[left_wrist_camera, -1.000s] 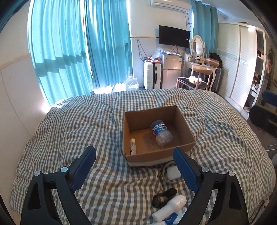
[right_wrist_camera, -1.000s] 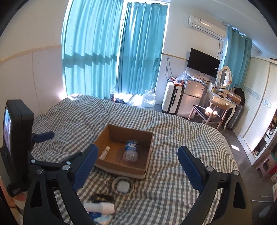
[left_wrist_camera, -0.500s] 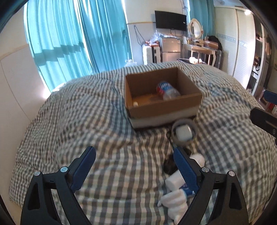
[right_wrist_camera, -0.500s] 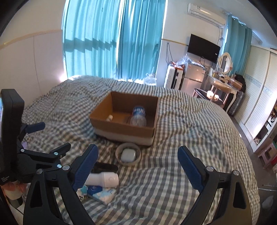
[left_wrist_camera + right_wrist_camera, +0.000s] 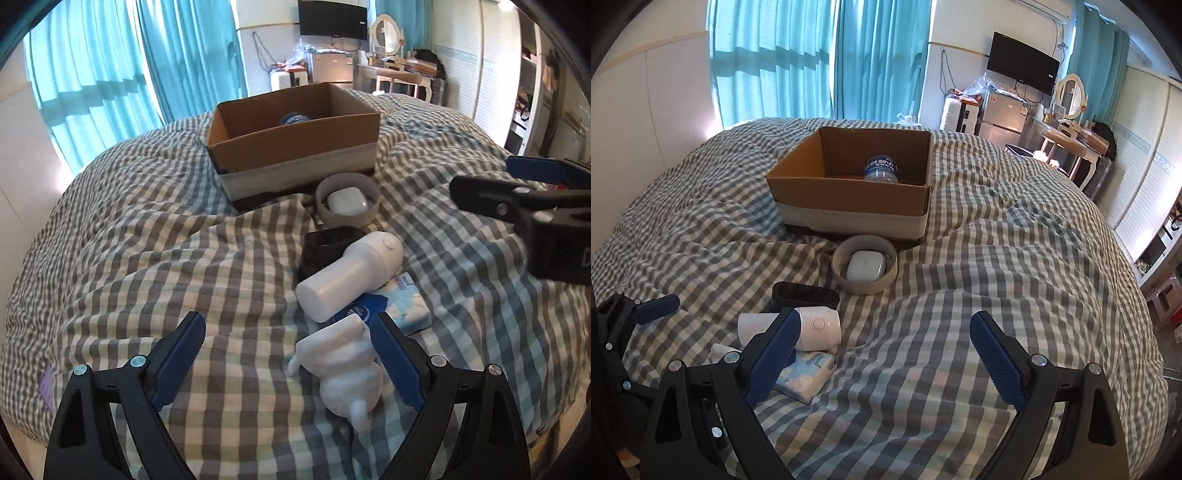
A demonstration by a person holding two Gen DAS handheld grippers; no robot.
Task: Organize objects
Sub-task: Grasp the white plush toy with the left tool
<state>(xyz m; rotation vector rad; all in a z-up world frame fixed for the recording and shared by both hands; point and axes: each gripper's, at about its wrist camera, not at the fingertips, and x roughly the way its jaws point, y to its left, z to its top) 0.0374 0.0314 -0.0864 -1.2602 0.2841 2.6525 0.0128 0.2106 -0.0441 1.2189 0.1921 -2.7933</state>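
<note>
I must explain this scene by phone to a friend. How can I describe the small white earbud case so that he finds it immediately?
Start at the cardboard box on the checked bed. Just before its near wall lies a roll of tape, flat like a ring. The earbud case sits inside that ring: the only rounded white pebble shape, smaller than the white cylinder device nearby.

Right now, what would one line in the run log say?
task: organize objects | left gripper: open, near white figurine | right gripper: open, empty | cardboard box: holds water bottle
</note>
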